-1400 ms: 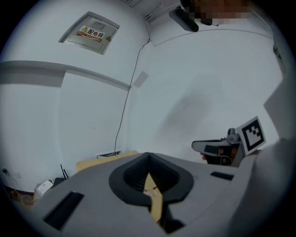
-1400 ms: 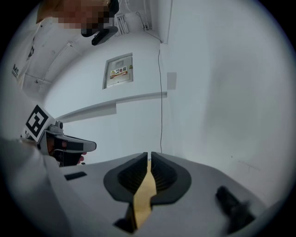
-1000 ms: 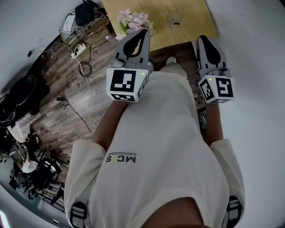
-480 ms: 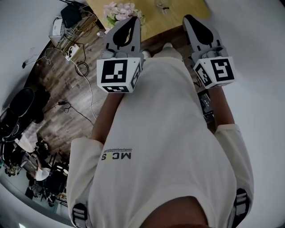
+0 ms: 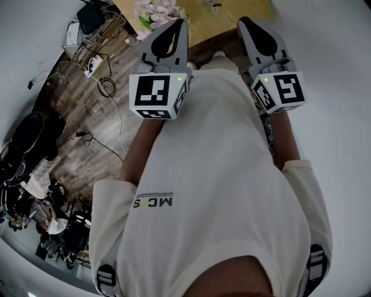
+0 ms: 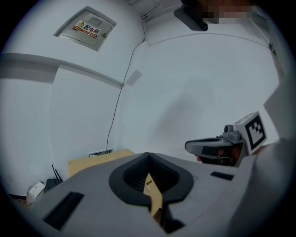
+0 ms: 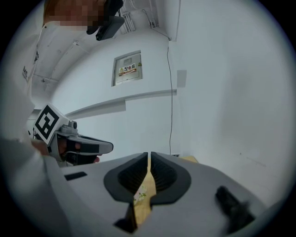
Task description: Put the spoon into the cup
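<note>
Cup (image 5: 212, 4) barely shows on the wooden table (image 5: 243, 17), back from its near edge and right of the flowers (image 5: 155, 11). We cannot make out the spoon. We hold the left gripper (image 5: 177, 26) and right gripper (image 5: 246, 24) before the table's near edge, jaws pressed together, empty.

Both the left gripper (image 6: 148, 158) and the right gripper (image 7: 149, 155) had matt grey plastic shells. The fingers (image 7: 132, 175) were lined with a darker, ribbed, dull material. The marker cube (image 5: 156, 96) showed smooth white faces with black print. The counter (image 5: 220, 23) was pale, smooth wood. The floor (image 5: 87, 125) was dark wood plank with a low sheen. The shirt (image 5: 214, 174) was matt cream cloth. The wall (image 6: 185, 92) was white, smooth and matt.
</note>
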Demonstrator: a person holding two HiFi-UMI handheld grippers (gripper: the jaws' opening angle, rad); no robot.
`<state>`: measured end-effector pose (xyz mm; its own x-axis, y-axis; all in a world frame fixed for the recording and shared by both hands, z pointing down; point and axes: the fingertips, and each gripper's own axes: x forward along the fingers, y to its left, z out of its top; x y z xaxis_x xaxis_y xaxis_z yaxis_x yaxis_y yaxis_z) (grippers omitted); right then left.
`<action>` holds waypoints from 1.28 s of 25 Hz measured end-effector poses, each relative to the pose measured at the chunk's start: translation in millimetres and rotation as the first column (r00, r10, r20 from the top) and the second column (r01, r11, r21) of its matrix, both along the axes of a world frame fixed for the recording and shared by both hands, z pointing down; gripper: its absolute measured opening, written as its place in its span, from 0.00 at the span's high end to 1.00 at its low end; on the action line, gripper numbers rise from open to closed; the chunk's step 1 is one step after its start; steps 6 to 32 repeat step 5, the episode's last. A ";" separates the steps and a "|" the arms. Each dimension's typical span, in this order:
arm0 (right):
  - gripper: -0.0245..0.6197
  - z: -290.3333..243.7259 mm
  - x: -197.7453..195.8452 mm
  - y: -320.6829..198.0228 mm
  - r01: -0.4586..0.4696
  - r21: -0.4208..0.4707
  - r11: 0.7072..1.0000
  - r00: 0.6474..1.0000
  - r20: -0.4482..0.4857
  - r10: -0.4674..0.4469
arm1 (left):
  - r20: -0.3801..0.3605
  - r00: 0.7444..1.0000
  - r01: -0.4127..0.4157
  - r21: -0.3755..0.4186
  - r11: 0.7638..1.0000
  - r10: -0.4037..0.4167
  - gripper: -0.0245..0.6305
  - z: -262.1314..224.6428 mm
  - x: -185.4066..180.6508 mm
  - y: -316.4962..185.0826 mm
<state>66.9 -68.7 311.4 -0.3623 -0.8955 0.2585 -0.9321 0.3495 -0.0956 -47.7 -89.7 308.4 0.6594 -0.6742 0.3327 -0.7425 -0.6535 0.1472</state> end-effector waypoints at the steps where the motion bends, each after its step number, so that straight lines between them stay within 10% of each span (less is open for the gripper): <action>1: 0.90 -0.1 -1.4 2.4 -0.001 -0.001 1.000 1.000 -0.006 0.001 | -0.002 1.000 -0.006 -0.002 1.000 0.006 0.94 -0.5 0.9 1.9; 32: 0.90 -4.6 -9.8 13.6 -0.007 -0.007 1.000 1.000 0.000 0.007 | 0.001 1.000 -0.021 -0.012 1.000 0.021 0.94 -4.3 -1.3 11.4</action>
